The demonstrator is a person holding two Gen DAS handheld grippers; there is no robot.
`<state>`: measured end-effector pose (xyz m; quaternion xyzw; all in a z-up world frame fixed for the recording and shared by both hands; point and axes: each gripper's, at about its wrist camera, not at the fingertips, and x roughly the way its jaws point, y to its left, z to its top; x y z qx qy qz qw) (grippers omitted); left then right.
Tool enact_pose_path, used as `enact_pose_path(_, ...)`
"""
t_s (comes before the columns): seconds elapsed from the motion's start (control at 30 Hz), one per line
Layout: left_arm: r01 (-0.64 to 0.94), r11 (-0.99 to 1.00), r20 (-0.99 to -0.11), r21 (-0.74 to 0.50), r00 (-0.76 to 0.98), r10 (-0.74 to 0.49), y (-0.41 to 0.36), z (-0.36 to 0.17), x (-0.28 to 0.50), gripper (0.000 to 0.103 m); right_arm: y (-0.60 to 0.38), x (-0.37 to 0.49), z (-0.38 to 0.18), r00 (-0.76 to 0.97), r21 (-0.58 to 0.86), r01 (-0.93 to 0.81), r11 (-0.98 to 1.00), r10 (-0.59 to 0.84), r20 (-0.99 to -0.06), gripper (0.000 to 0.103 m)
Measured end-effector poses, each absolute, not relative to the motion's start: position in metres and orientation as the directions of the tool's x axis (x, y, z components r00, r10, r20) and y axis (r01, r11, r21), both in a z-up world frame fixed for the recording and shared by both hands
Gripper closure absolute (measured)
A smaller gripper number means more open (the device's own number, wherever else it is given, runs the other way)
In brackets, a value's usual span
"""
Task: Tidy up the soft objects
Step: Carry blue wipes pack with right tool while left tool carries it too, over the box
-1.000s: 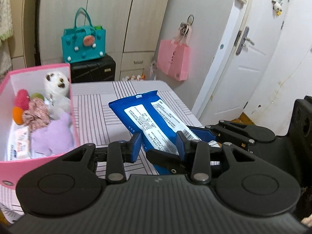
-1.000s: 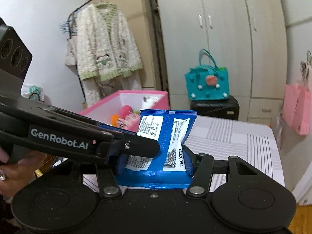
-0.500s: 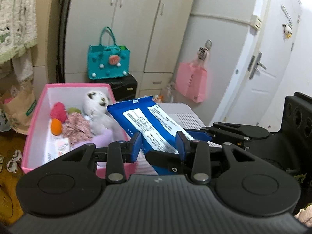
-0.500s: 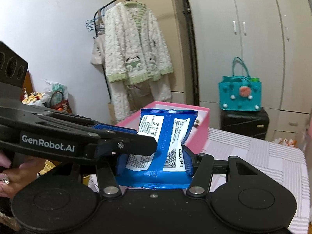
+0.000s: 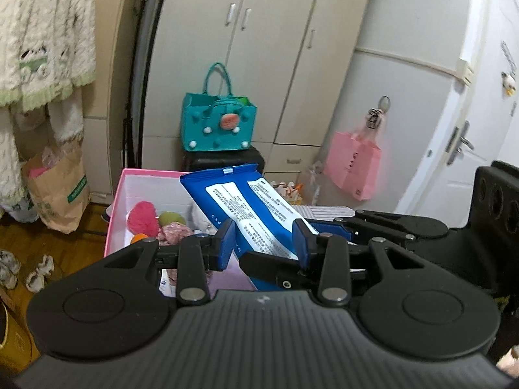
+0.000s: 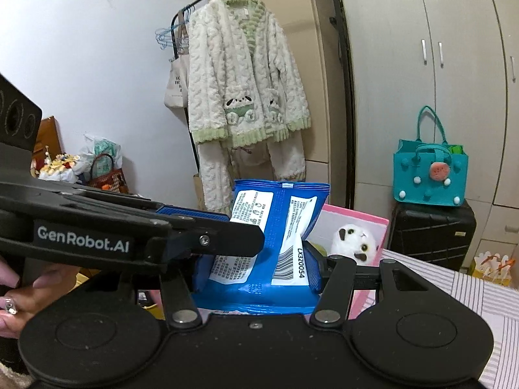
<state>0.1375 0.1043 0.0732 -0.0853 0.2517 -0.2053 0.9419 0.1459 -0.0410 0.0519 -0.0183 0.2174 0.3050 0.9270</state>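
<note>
Left gripper (image 5: 263, 239) and right gripper (image 6: 256, 259) both clamp one blue pack (image 5: 256, 209), holding it in the air above the near end of a pink box (image 5: 118, 214). In the left wrist view the pack slants up and to the left, its printed white label facing the camera; the blue pads (image 5: 225, 243) press its two long edges. The right gripper enters this view from the right, its fingers lying across the lower part of the pack. In the right wrist view the same pack (image 6: 279, 236) stands nearly upright between that gripper's pads (image 6: 313, 267), pinched so that its middle buckles inward; a barcode strip runs down its right half. The left gripper crosses in from the left, its finger laid over the pack's left side, with a hand (image 6: 19, 295) visible behind it.

The box sits at the edge of a striped table (image 6: 480, 295). Inside lie a pink pom (image 5: 142, 218), a green ball (image 5: 170, 218), an orange ball (image 5: 140, 237), a mottled pink cloth (image 5: 175, 230) and a white plush (image 6: 355, 241) with dark patches.

Behind stand wardrobe doors (image 5: 269, 52), a teal bag (image 6: 429, 175) on a black suitcase (image 6: 433, 235), a pink bag (image 5: 352, 168) hung on a hook, and a fleece robe (image 6: 243, 97) on a rail. A paper bag (image 5: 55, 188) rests on the wooden floor.
</note>
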Motion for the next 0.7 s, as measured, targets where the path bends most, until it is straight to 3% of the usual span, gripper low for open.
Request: enact_pose_path(0.7,0.198,0.914,-0.595,-0.353,0.707,-0.383,0.143,0.011,0.255,0.067,-0.004,0.267,-0.002,0.550,0.230,-0.556,0.799,0.561,-0.619,0.042)
